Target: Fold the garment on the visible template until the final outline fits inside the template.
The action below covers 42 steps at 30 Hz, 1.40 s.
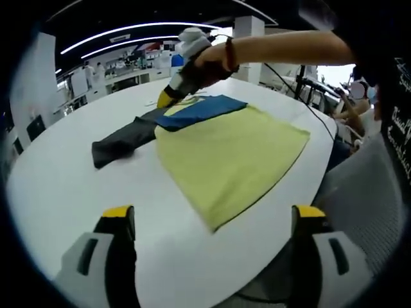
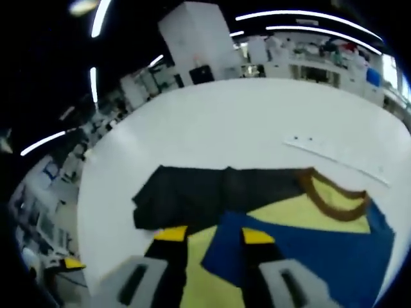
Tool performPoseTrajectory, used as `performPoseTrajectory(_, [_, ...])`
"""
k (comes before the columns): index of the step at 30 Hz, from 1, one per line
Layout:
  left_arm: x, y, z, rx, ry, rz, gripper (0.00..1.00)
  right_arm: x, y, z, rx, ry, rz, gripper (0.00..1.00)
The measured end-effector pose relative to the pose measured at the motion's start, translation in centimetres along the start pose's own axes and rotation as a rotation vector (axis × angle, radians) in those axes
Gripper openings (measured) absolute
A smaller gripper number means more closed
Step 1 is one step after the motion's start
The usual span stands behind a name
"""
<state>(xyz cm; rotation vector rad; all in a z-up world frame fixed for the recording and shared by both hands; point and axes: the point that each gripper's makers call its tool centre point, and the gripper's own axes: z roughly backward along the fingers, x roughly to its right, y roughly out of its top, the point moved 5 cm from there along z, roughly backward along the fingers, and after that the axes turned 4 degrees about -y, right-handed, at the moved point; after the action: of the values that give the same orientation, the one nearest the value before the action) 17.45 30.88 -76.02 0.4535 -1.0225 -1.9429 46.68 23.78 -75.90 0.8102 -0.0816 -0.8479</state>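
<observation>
**White table, garment partly folded**

White round table (image 1: 64, 186) in a large lab room with ceiling strip lights (image 1: 128, 32) and benches along the far wall. On it lies the garment (image 1: 231, 154): pale yellow body spread in the centre of the left gripper view, a blue panel (image 1: 199, 110) across its upper edge, and a dark sleeve (image 1: 122, 142) running out to the left of the frame. No separate template outline can be made out under the cloth.

Left gripper (image 1: 212, 221): jaws wide apart at the bottom of its view, yellow tips over bare table near the lower corner of the garment, nothing between them.

Right gripper (image 1: 172, 95): seen at upper centre of the left gripper view, held by a person's hand (image 1: 209, 64), tip down at the blue panel near the collar. In the right gripper view its two jaws rise at bottom centre, close together, with the edge of the blue panel lying between them; whether they pinch the cloth I cannot tell. The brown-trimmed collar (image 2: 334, 196) sits at centre right of that view, the dark sleeve at centre left. A clear ruler-like strip (image 2: 337, 157) lies on the table beyond the collar.
</observation>
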Motion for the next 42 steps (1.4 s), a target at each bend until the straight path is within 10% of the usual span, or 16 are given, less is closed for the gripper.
performPoseTrajectory(17, [-2.1, 1.2, 0.3, 0.024, 0.064, -0.01, 0.99, 2.3, -2.4, 3.4, -0.002, -0.032, 0.122, 0.99])
performPoseTrajectory(42, [-6.2, 5.8, -1.2, 0.084, 0.136, -0.061, 0.99, 9.3, -8.0, 13.7, 0.056, -0.098, 0.071, 0.99])
